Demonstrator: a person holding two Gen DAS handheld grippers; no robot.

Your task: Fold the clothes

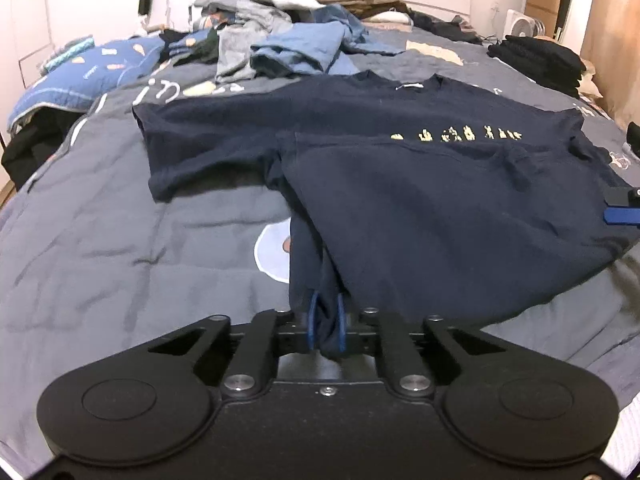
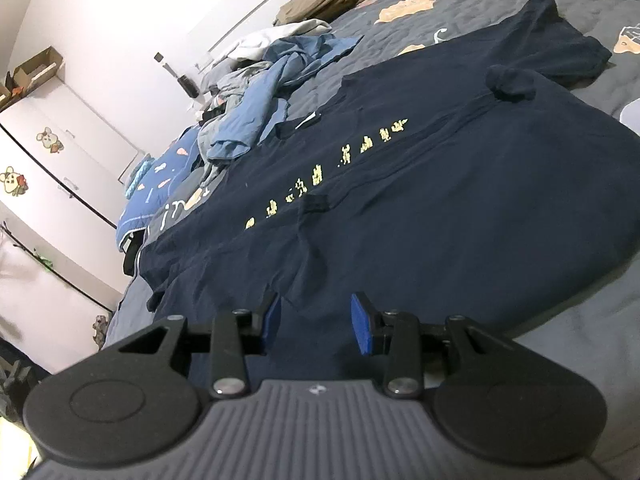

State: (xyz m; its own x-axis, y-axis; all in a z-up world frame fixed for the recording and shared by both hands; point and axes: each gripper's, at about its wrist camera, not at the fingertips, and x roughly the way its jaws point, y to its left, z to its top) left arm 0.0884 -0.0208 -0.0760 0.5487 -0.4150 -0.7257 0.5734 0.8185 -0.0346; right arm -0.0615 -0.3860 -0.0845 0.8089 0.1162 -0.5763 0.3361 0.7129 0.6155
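A navy T-shirt (image 1: 400, 184) with a row of yellow print lies spread on the grey quilt (image 1: 120, 240). Its lower left part is pulled up into a ridge toward the camera. My left gripper (image 1: 325, 326) is shut on that bunched hem, the blue pads pinching the cloth. In the right wrist view the same T-shirt (image 2: 440, 184) fills the middle. My right gripper (image 2: 316, 322) stands open just over the shirt's near edge, nothing between its blue pads (image 2: 362, 328). Its tip also shows at the right edge of the left wrist view as the right gripper (image 1: 624, 206).
A heap of unfolded blue and grey clothes (image 1: 280, 40) lies beyond the shirt near the headboard. A stack of folded black garments (image 1: 540, 60) sits at the far right. A blue patterned pillow (image 1: 88, 68) is at the left. White wardrobe doors (image 2: 48, 160) stand beside the bed.
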